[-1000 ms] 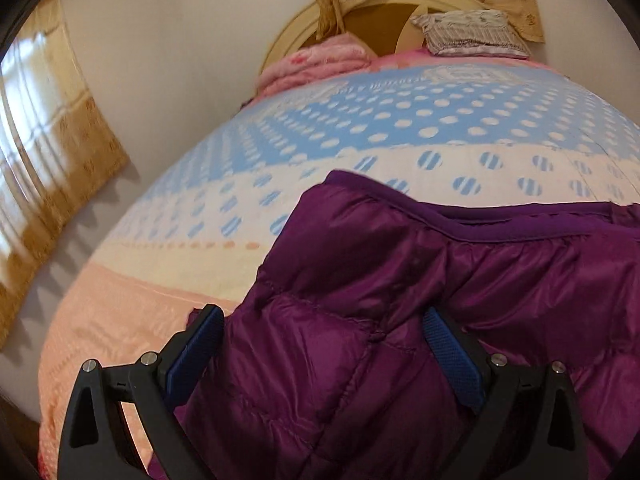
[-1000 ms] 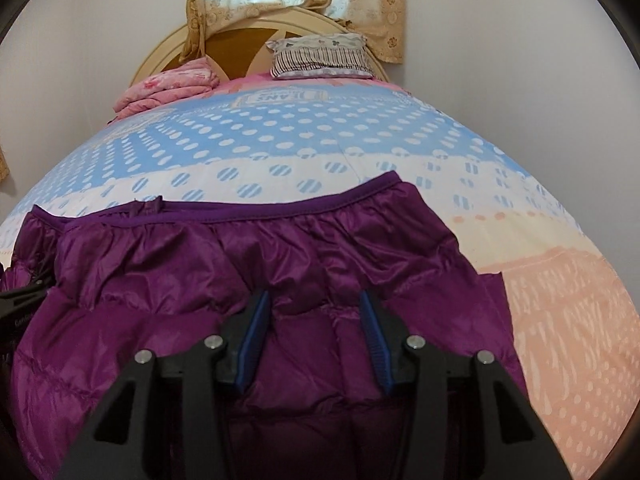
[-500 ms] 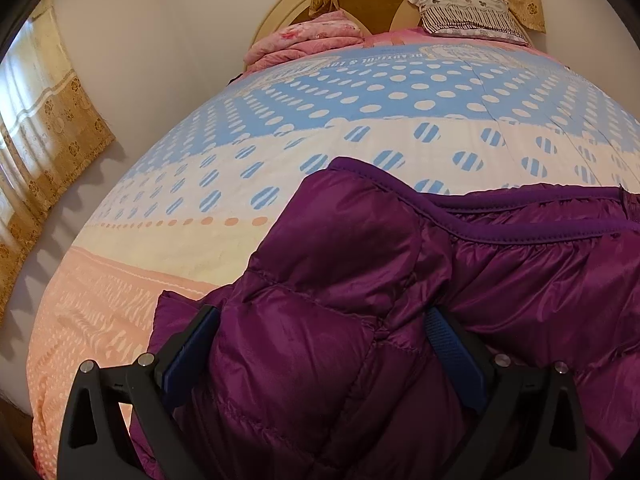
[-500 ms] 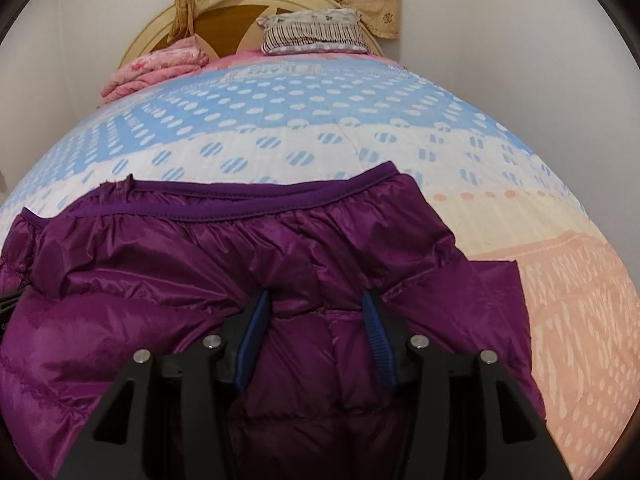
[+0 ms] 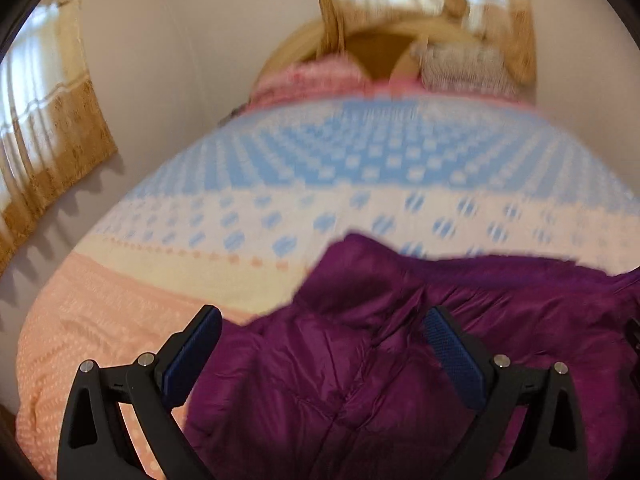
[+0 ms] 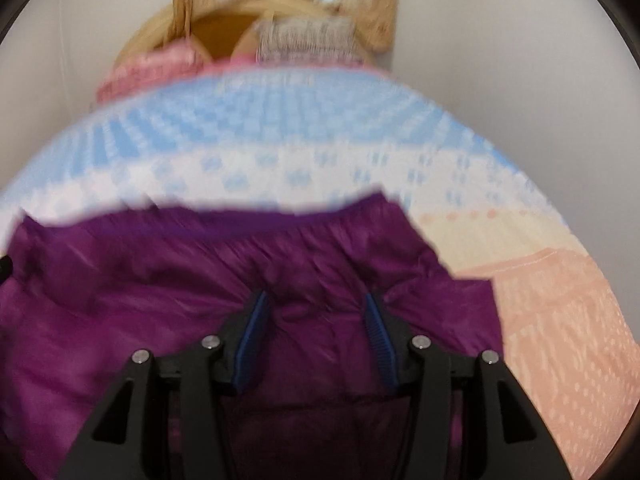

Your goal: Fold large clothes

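Bed [image 5: 360, 208] covered by a spread banded blue with white dots at 12 o'clock, white with blue dots at centre, cream and peach toward 7 o'clock in the left wrist view. Lying directly on it: a purple padded jacket [image 5: 360, 380] at 5 o'clock; a folded pink blanket [image 5: 312, 78] and a striped pillow [image 5: 464, 66] at 12 o'clock, both blurred, by the headboard [image 5: 376, 46].

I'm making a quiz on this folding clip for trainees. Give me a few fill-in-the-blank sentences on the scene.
1. The padded jacket is ____ in colour.
2. It lies on a ____ with a dotted bedspread.
3. The pads on the left gripper are ____.
4. Folded bedding by the headboard is ____.

Missing words: purple; bed; blue; pink
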`<action>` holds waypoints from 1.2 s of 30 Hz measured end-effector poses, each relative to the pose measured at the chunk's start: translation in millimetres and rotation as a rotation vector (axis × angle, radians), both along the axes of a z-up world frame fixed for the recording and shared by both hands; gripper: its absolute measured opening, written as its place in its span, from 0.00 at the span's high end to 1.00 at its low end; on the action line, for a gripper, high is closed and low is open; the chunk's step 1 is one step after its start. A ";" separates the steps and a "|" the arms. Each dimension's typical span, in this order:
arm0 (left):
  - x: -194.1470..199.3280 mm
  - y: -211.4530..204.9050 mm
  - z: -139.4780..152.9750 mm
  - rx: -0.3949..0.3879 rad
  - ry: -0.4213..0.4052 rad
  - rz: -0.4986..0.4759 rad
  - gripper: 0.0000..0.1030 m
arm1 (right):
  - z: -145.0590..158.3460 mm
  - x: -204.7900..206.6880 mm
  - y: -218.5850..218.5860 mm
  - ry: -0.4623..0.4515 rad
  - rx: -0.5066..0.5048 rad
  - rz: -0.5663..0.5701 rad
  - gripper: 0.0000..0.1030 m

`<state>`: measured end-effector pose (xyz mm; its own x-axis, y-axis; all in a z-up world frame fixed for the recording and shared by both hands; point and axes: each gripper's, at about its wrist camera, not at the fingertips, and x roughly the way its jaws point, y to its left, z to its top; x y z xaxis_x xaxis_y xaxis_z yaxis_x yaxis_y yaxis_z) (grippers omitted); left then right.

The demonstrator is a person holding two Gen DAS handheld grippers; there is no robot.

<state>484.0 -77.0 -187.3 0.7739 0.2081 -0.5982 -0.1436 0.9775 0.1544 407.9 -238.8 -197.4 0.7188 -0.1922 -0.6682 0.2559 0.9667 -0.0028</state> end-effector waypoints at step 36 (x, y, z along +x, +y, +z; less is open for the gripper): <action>35.1 5.3 -69.7 -0.009 0.223 0.025 0.01 | -42.8 37.7 73.6 0.123 -0.057 0.105 0.43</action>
<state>519.2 -71.7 -257.0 0.6169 0.2195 -0.7558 -0.1308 0.9756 0.1766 445.7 -165.2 -240.2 0.6505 -0.1605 -0.7424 0.1478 0.9855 -0.0835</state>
